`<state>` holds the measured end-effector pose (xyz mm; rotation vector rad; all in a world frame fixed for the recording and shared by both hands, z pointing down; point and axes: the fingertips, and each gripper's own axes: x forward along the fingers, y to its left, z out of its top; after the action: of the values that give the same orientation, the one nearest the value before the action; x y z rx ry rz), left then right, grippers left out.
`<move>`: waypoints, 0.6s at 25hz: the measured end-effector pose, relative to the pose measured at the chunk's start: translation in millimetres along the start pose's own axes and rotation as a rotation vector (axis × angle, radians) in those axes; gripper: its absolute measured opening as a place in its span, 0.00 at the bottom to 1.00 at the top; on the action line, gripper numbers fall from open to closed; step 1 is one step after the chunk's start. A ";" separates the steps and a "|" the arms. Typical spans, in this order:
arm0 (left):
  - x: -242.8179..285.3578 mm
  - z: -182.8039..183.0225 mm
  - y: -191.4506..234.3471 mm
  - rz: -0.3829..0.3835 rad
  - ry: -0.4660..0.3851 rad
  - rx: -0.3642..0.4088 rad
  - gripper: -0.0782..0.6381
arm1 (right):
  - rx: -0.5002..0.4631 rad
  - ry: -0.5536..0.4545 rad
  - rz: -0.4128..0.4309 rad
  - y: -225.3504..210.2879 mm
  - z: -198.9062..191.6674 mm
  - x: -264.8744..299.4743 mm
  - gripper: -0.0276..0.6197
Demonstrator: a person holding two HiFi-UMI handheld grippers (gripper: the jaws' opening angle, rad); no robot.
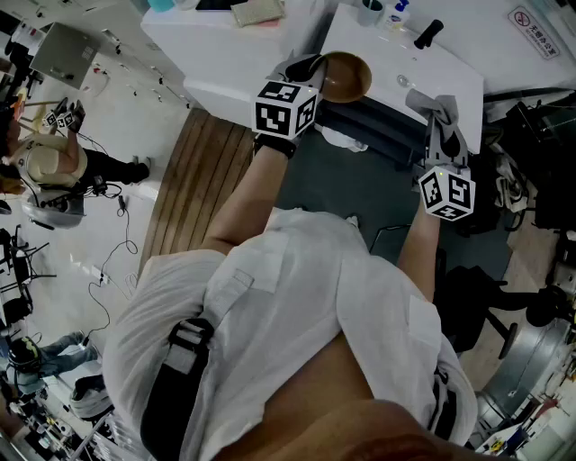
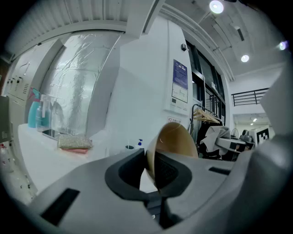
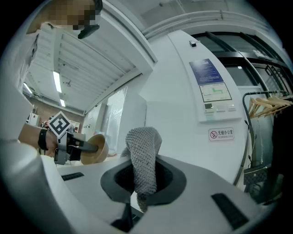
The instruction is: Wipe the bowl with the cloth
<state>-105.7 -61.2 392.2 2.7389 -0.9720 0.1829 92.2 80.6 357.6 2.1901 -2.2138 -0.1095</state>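
Observation:
A brown wooden bowl (image 1: pixel 349 77) hangs in the air over the edge of the white table (image 1: pixel 450 63), its rim pinched by my left gripper (image 1: pixel 317 74), which is shut on it. The left gripper view shows the bowl (image 2: pixel 176 141) edge-on between the jaws of that gripper (image 2: pixel 153 171). A grey knitted cloth (image 1: pixel 439 117) is held up by my right gripper (image 1: pixel 443 135), shut on it, to the right of the bowl and apart from it. The right gripper view has the cloth (image 3: pixel 143 157) standing out of the jaws, with the bowl (image 3: pixel 94 150) off to the left.
On the white table lie a black handle (image 1: pixel 428 34), a cup (image 1: pixel 370 11) and a small bottle (image 1: pixel 400 11); a folded pad (image 1: pixel 256 12) lies further left. A wooden floor strip (image 1: pixel 193 176) runs below. Another person (image 1: pixel 54 167) is at far left, amid cables.

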 end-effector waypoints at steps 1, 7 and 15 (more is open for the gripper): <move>-0.8 -0.2 0.1 -0.001 0.003 0.000 0.15 | 0.000 0.001 0.001 1.2 0.0 0.0 0.10; -3.9 1.2 1.7 -0.001 0.001 0.003 0.15 | -0.002 0.000 0.004 4.8 -0.2 1.4 0.10; -8.0 0.1 7.5 -0.005 -0.006 0.000 0.15 | -0.005 -0.005 0.019 14.2 -1.7 4.5 0.10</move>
<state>-116.7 -62.1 391.9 2.7435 -0.9672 0.1739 78.0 76.2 360.0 2.1680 -2.2339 -0.1197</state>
